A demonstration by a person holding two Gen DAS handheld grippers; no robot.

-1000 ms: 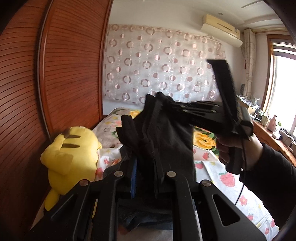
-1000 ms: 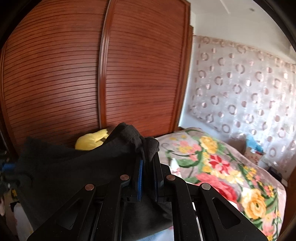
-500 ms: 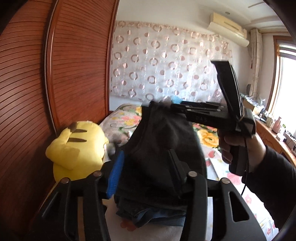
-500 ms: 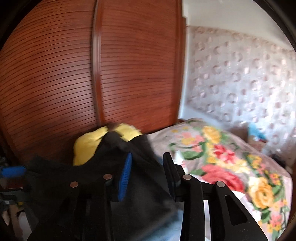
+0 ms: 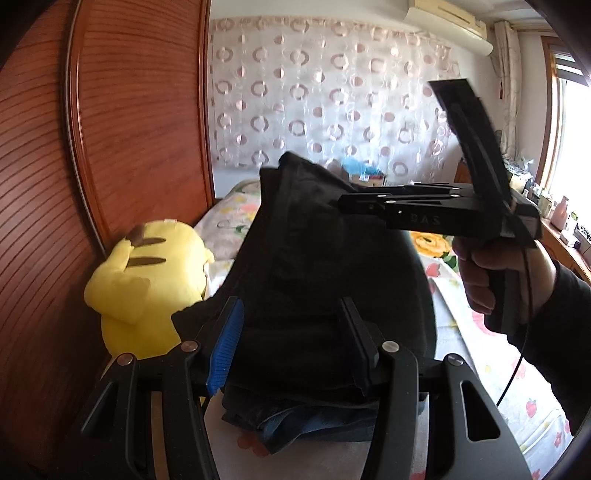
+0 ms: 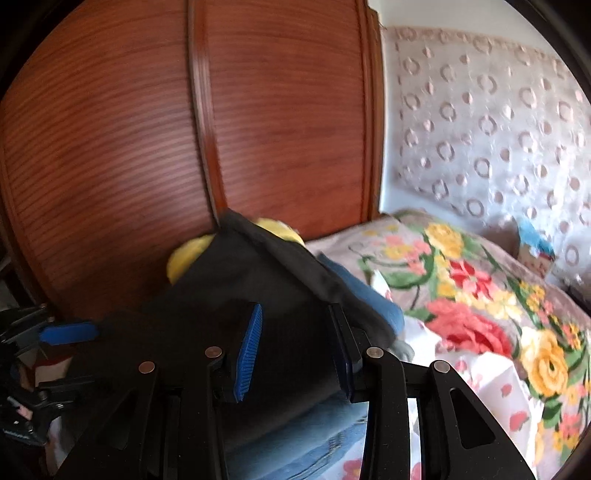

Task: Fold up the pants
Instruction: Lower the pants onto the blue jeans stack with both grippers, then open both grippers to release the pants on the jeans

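Both wrist views close over black pants (image 5: 314,266), sharing wardrobe (image 6: 155,147), right view blurred

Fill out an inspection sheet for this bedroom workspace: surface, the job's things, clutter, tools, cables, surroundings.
Surface: bed with white flower-print sheet and a floral blanket.
Job's things: black pants draped over a blue denim garment on the bed.
Clutter: yellow plush toy beside the pants, against the wardrobe.
Tools: left tool open, pants between its pads, not pinched; right tool open, black cloth between its pads; a hand holds the right tool.
Cables: thin black cable hanging below that hand.
Surroundings: slatted red-brown wooden wardrobe, circle-pattern curtain, air conditioner, bright window.
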